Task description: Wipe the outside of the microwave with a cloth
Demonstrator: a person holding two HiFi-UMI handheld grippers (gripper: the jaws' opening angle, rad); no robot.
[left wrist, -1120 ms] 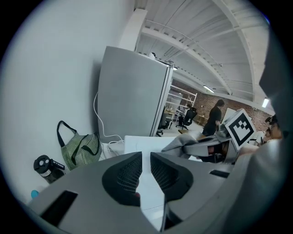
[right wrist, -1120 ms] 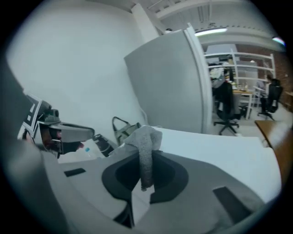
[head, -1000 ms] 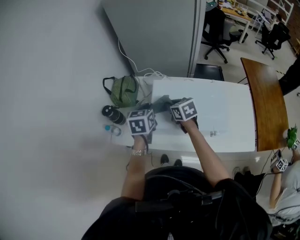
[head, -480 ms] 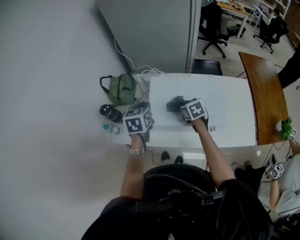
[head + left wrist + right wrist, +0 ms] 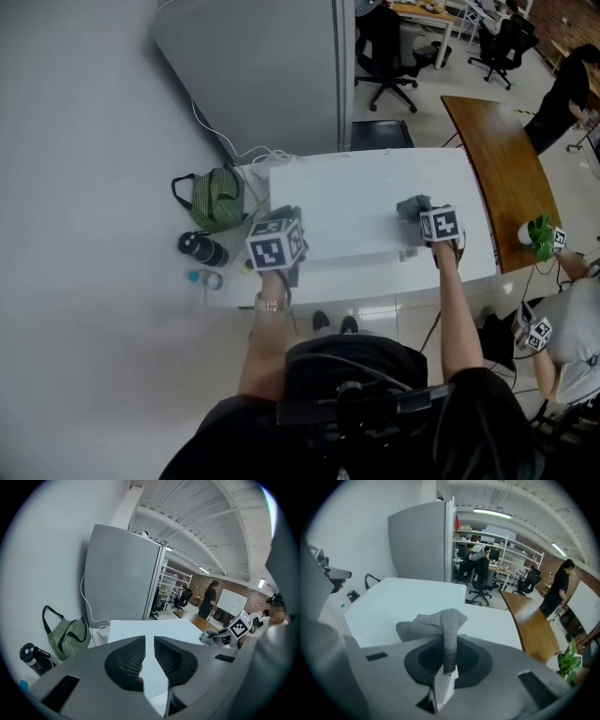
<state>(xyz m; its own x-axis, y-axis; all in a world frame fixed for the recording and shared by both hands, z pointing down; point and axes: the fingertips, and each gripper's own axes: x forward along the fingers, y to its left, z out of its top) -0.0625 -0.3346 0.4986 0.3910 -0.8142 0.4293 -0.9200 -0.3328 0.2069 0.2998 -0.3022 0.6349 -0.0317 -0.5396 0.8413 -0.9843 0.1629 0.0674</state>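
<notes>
Standing over a white microwave [image 5: 356, 202] with a gripper in each hand; pinching a grey cloth [image 5: 436, 620] in the right gripper [image 5: 448, 666], with both jaws clamped on one upright fold and the rest bunched just ahead of them; resting that bunch on the microwave's top, near its right front corner in the head view; holding the left gripper [image 5: 149, 643] at the top's left front edge, well apart from the cloth, with jaws pressed almost together, only a thin slit between them and nothing in it; looking through that slit at bare white top. On the white table [image 5: 234, 292] left of the microwave: a green striped bag [image 5: 214, 199] just beside its back corner; a black bottle [image 5: 200, 248] nearer the front; a small bottle [image 5: 202, 278] with a blue cap just beside that. Behind the bag, a white cable [image 5: 217, 139] trailing up along a tall grey panel [image 5: 253, 66]; beyond the panel, black chairs [image 5: 386, 52]. To the right, a curved wooden table [image 5: 497, 178], near the microwave's right side; a green plant [image 5: 538, 234] at its near end. At the right edge of the head view, a seated person [image 5: 572, 337]; in the right gripper view, another, standing, in dark clothes [image 5: 557, 590].
</notes>
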